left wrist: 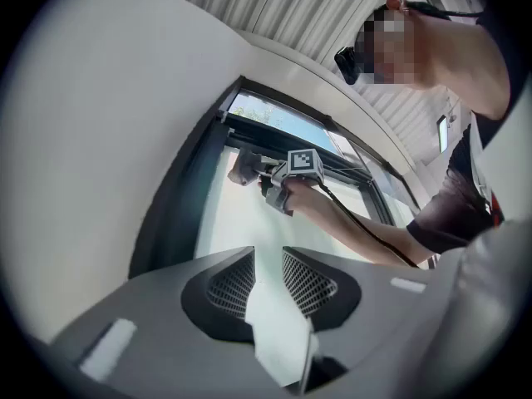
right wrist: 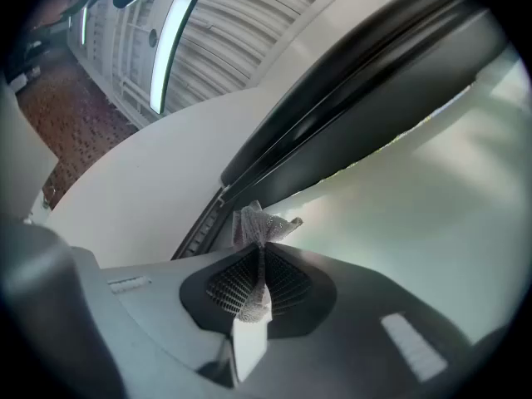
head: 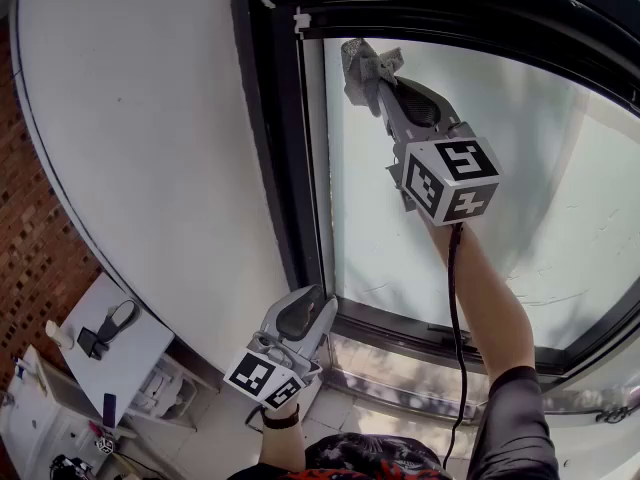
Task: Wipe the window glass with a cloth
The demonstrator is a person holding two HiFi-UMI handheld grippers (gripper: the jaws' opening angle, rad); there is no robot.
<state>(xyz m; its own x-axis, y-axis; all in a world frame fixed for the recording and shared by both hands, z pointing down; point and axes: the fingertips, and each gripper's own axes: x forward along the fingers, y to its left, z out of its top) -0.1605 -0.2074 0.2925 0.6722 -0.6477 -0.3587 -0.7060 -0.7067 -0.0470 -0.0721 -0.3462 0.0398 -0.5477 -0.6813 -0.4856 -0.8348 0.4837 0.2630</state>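
Note:
The window glass [head: 560, 188] sits in a dark frame [head: 280, 148]. A grey mesh cloth [head: 365, 66] is pressed to the glass near its upper left corner, and my right gripper [head: 376, 86] is shut on it. In the right gripper view the cloth [right wrist: 259, 225] sticks out between the closed jaws of the right gripper [right wrist: 263, 252] against the glass [right wrist: 432, 181]. My left gripper [head: 312, 306] hangs low by the frame's bottom left corner. It stands open [left wrist: 268, 260] with nothing in it. From there the cloth [left wrist: 243, 168] shows high on the glass [left wrist: 237, 227].
A white curved wall [head: 150, 118] borders the frame on the left. Below the glass runs a pale sill [head: 400, 373]. A white stand with small items [head: 110, 348] and a brick wall [head: 30, 258] lie at lower left. A black cable [head: 455, 298] runs along the right forearm.

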